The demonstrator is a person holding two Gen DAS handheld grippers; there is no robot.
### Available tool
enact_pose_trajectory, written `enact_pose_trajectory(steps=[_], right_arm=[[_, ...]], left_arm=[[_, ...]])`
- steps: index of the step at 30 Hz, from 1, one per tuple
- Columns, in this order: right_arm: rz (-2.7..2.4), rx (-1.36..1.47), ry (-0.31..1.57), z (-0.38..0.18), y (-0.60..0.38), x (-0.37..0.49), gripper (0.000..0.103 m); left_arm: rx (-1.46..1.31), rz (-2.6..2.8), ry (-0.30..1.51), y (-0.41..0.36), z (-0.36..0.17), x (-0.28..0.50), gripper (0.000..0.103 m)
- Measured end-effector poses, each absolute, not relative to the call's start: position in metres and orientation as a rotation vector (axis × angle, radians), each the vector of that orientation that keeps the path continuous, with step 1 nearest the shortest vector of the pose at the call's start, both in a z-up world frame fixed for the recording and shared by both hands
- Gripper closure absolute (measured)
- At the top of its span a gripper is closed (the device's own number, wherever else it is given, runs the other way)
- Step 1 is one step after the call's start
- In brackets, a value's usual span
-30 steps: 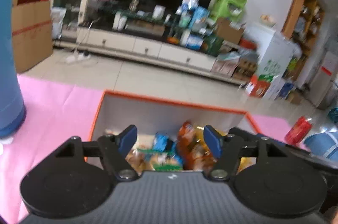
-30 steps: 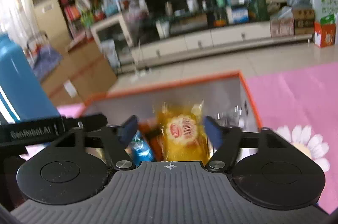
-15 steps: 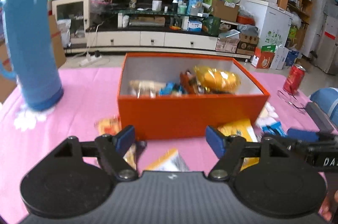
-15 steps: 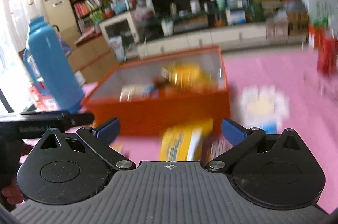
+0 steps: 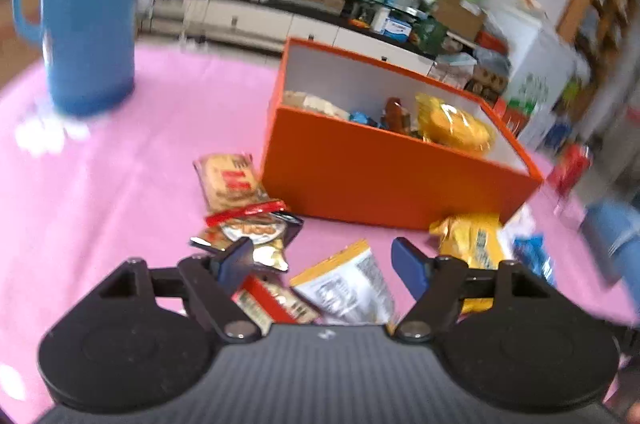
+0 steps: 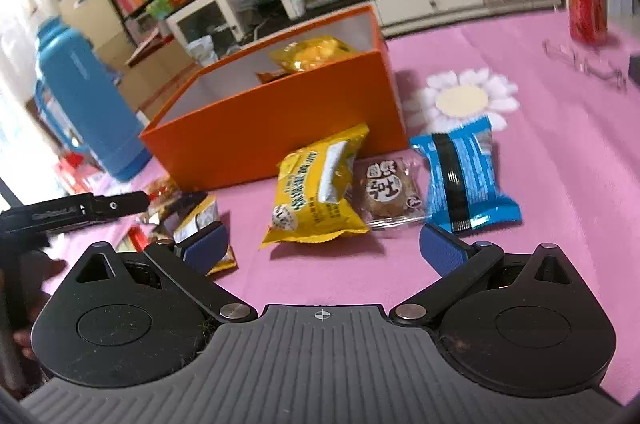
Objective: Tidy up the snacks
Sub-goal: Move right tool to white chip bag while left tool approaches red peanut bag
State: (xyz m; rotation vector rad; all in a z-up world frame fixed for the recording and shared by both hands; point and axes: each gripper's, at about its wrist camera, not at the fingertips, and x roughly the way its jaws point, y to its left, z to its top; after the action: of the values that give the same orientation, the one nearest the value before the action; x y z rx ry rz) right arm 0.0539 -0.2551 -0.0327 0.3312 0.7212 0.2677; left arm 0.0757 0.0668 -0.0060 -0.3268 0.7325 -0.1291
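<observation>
An orange box (image 5: 384, 179) (image 6: 280, 119) on the pink tablecloth holds several snack packets, a yellow one (image 5: 454, 123) on top. My left gripper (image 5: 324, 260) is open and empty, low over loose packets: a white-and-yellow packet (image 5: 352, 284), a red one (image 5: 272, 300), a dark one (image 5: 252, 228) and a tan one (image 5: 228, 179). My right gripper (image 6: 322, 244) is open and empty, just short of a yellow packet (image 6: 320, 191), a brown cake (image 6: 388, 189) and a blue packet (image 6: 464, 175).
A tall blue thermos (image 5: 84, 7) (image 6: 88, 103) stands left of the box. A red can (image 6: 586, 5) and glasses (image 6: 584, 63) lie at the far right. The left gripper shows in the right wrist view (image 6: 80, 209).
Both grippers have pulled back from above the box and dropped toward the table in front of it. The right gripper, which held a yellow packet over the box, now stands open and empty.
</observation>
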Motion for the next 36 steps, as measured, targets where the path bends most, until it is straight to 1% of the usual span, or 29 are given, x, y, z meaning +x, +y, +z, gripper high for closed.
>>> enact_pose_trajectory(steps=[3,6,8,10,14,16,20,22,26,28,31,32,33,34,35,36], right_arm=[[0.286,0.454,0.767,-0.042,-0.266,0.065,0.010],[0.301,0.528,0.785,-0.047,-0.275,0.069,0.010],[0.279,0.505,0.771,-0.045,-0.278,0.068,0.010],[0.232,0.419,0.750,-0.042,-0.278,0.068,0.010],[0.100,0.213,0.725,-0.041,-0.282,0.074,0.010],[0.060,0.218,0.725,-0.045,-0.292,0.084,0.010],[0.013,0.303,0.749,-0.052,-0.311,0.096,0.010],[0.022,0.319,0.755,-0.055,-0.313,0.097,0.010],[0.047,0.288,0.749,-0.051,-0.307,0.096,0.010],[0.062,0.284,0.741,-0.048,-0.306,0.090,0.010],[0.094,0.275,0.725,-0.043,-0.301,0.083,0.010],[0.112,0.268,0.724,-0.042,-0.298,0.080,0.010],[0.129,0.256,0.728,-0.041,-0.294,0.078,0.010],[0.140,0.248,0.733,-0.042,-0.291,0.076,0.010],[0.151,0.241,0.740,-0.042,-0.287,0.074,0.010],[0.162,0.238,0.744,-0.042,-0.284,0.074,0.010]], left_arm=[[-0.389,-0.181,0.746,0.059,-0.011,0.084,0.029],[-0.305,-0.225,0.739,0.031,-0.014,0.086,0.029],[-0.207,-0.179,0.755,0.012,-0.020,0.092,0.029],[-0.124,-0.115,0.777,-0.003,-0.031,0.097,0.029],[-0.072,-0.157,0.793,-0.020,-0.044,0.100,0.029],[-0.069,-0.226,0.803,-0.030,-0.047,0.096,0.030],[0.063,-0.309,0.806,-0.048,-0.051,0.078,0.030],[0.072,-0.363,0.817,-0.049,-0.049,0.064,0.030],[0.020,-0.473,0.805,-0.040,-0.037,0.040,0.030],[-0.007,-0.482,0.774,-0.023,-0.023,0.029,0.029],[-0.011,-0.379,0.692,0.023,0.002,0.021,0.026],[-0.004,-0.309,0.673,0.041,0.005,0.021,0.025],[-0.004,-0.239,0.665,0.059,0.005,0.021,0.021],[-0.021,-0.162,0.680,0.078,0.003,0.023,0.019],[-0.049,-0.109,0.695,0.092,0.000,0.025,0.013],[-0.085,-0.059,0.709,0.106,-0.005,0.026,0.010]])
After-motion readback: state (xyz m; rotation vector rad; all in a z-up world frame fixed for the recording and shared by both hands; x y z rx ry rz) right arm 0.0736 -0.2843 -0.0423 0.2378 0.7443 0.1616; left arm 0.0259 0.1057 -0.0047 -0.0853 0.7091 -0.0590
